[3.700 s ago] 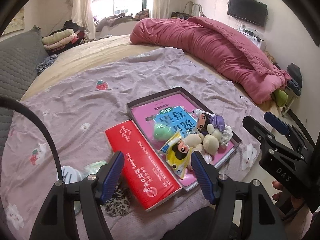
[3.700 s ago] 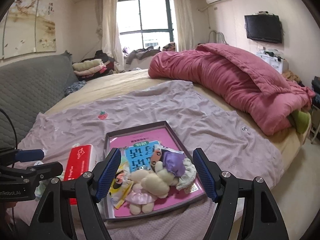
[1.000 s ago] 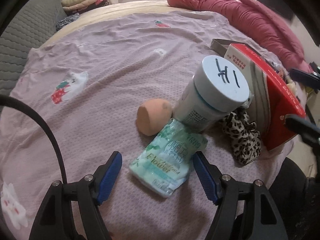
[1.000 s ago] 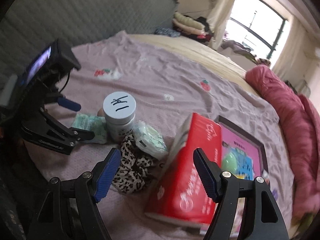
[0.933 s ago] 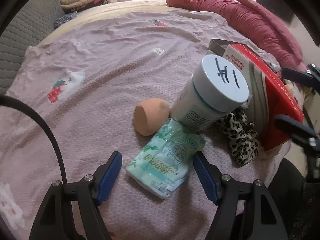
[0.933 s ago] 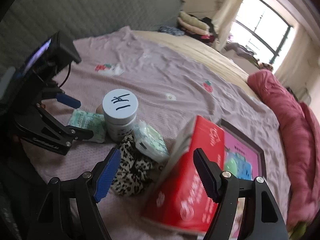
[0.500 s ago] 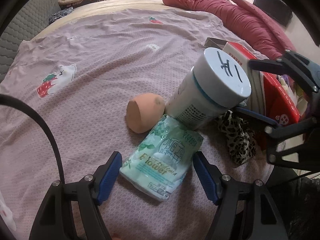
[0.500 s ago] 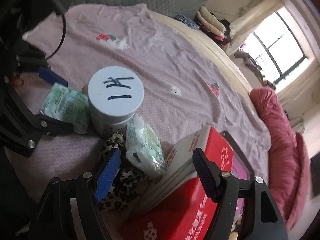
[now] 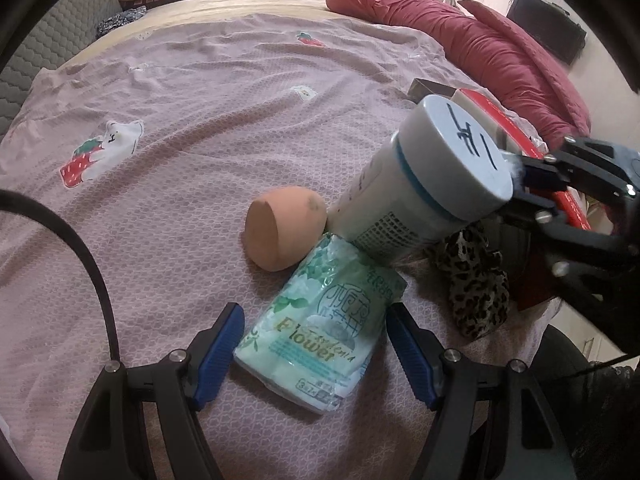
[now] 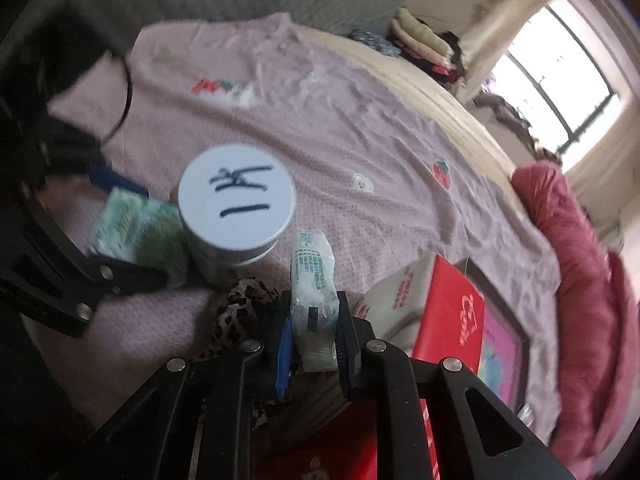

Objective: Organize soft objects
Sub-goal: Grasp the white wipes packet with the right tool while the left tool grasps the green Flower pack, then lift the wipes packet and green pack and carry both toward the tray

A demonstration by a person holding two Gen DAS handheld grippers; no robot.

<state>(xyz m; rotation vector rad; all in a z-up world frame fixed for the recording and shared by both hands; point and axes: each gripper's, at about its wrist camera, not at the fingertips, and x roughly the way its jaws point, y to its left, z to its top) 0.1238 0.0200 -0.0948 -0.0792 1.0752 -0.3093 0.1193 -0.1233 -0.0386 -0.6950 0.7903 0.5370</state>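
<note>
My right tongs [image 10: 312, 320] pinch the white tissue pack [image 10: 314, 280]; left tongs [image 9: 312, 344] gape around the green pack [image 9: 324, 332] (ungripped). Next: lift clear.

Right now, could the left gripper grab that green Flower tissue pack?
Probably yes: the left gripper is open with the green tissue pack lying between its fingers, nothing covering it, though the white jar crowds its far end.

Bedroom: bed [image 9: 240, 80], quilt [image 9: 460, 36]
</note>
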